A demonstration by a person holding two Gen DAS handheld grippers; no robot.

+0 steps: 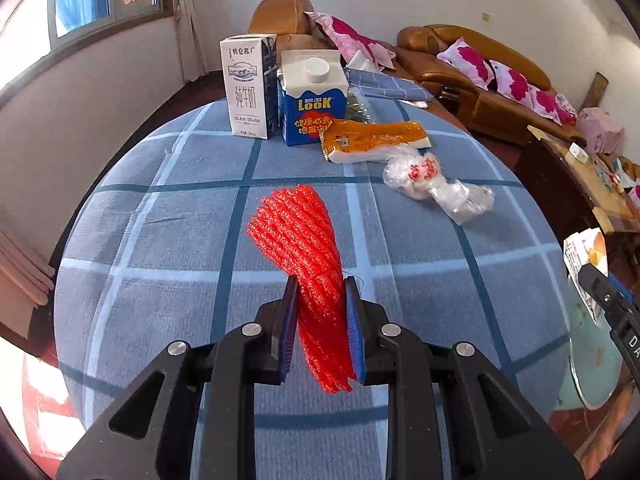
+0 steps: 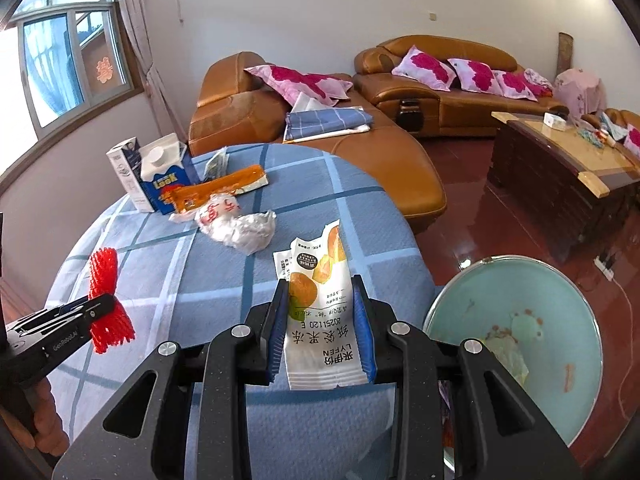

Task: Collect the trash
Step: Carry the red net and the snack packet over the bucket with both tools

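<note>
Left wrist view is showing the left hand-held gripper (image 1: pixel 320 292) clenched on a red foam net (image 1: pixel 304 248), the blue pads (image 1: pixel 352 320) pressing its lower part while the wider end is fanning out above the checked blue cloth of the surface (image 1: pixel 160 280). Toward the far edge of the surface a white milk carton (image 1: pixel 248 88) is standing upright, touching a blue and white carton (image 1: pixel 312 100) with a round white cap. Just beside these an orange wrapper (image 1: pixel 376 140) is lying flat, and a crumpled clear plastic bag (image 1: pixel 432 184) is lying next to it, nearer the right edge.

Right wrist view is showing the right hand-held gripper (image 2: pixel 322 292) grasping a white snack packet (image 2: pixel 320 312) printed with orange fruit, its pads squeezing the packet on both sides while the packet's top is sticking up past the fingertips. This packet is hanging over the near right part of the surface (image 2: pixel 224 280). Beyond the right edge of the surface, lower down, a pale green bin (image 2: pixel 560 304) is standing open with some scraps inside. At the left edge of this view the left hand-held gripper (image 2: pixel 106 304) is holding the red foam net (image 2: pixel 105 272) above the near left part of the surface, and a person's hand (image 2: pixel 48 420) is gripping its handle.
</note>
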